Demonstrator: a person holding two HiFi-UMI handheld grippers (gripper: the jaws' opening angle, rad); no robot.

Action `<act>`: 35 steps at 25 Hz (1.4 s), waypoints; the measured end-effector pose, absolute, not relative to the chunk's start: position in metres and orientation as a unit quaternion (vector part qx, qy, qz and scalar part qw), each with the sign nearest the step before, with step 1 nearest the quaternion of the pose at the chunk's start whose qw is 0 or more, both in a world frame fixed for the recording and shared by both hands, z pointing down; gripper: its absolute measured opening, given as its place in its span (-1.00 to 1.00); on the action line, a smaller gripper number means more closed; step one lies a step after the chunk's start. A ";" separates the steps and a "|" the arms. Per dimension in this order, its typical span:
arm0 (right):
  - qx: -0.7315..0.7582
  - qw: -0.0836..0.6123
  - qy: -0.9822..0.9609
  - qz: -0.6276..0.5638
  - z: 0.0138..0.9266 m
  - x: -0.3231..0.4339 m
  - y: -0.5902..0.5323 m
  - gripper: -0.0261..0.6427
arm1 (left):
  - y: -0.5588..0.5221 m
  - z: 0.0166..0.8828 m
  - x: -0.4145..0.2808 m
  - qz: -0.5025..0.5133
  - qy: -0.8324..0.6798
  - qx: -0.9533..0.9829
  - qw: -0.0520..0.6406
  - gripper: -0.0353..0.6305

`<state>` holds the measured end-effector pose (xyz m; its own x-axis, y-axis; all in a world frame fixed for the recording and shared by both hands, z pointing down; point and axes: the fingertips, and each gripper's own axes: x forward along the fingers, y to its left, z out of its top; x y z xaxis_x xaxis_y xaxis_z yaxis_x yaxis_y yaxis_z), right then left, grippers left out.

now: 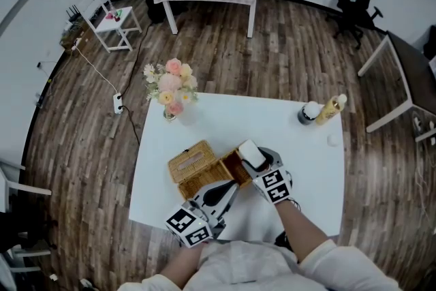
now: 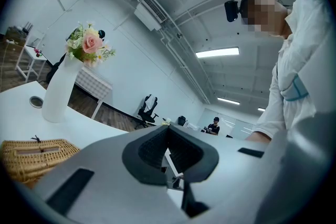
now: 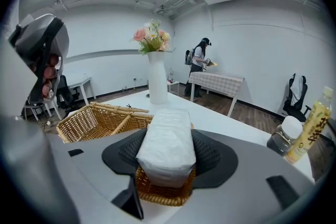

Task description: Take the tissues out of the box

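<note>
R gripper [image 3: 167, 136] jaws clamp tissue pack [image 3: 165, 152] btwn pads; pack's long axis runs fwd along jaws, far end past tips, above wicker box [image 3: 89, 120]. L gripper [image 2: 168, 128] jaws closed, empty

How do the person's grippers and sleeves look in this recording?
The left gripper and right gripper have grey bodies with black textured pads. Each carries a cube of black-and-white square markers. The sleeves are white.
</note>
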<state>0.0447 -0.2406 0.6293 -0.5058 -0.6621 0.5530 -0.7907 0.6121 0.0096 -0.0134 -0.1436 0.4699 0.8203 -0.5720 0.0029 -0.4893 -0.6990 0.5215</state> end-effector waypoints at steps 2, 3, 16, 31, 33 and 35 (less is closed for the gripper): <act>0.423 0.261 -0.859 0.122 0.630 0.045 -0.241 -0.11 | -0.144 0.470 -0.014 -0.080 -0.289 0.918 0.259 -0.89; 0.423 0.261 -0.859 0.122 0.630 0.044 -0.241 -0.12 | -0.144 0.470 -0.014 -0.080 -0.289 0.918 0.259 -0.89; 0.420 0.267 -0.857 0.131 0.631 0.045 -0.241 -0.13 | -0.141 0.497 -0.014 -0.010 -0.299 0.926 0.230 -0.88; 0.417 0.270 -0.858 0.132 0.629 0.045 -0.242 -0.13 | -0.122 0.634 0.003 0.350 -0.246 0.895 0.127 -0.59; 0.416 0.271 -0.858 0.132 0.629 0.045 -0.242 -0.13 | -0.119 0.643 0.003 0.381 -0.240 0.885 0.114 -0.59; 0.415 0.272 -0.858 0.134 0.628 0.045 -0.242 -0.14 | -0.115 0.653 0.003 0.409 -0.232 0.876 0.108 -0.61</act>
<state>0.0450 -0.2423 0.6284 -0.5069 -0.6395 0.5780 -0.7853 0.6191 -0.0037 0.0028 -0.1148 0.6529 0.5576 -0.3190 0.7664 -0.4948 -0.8690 -0.0016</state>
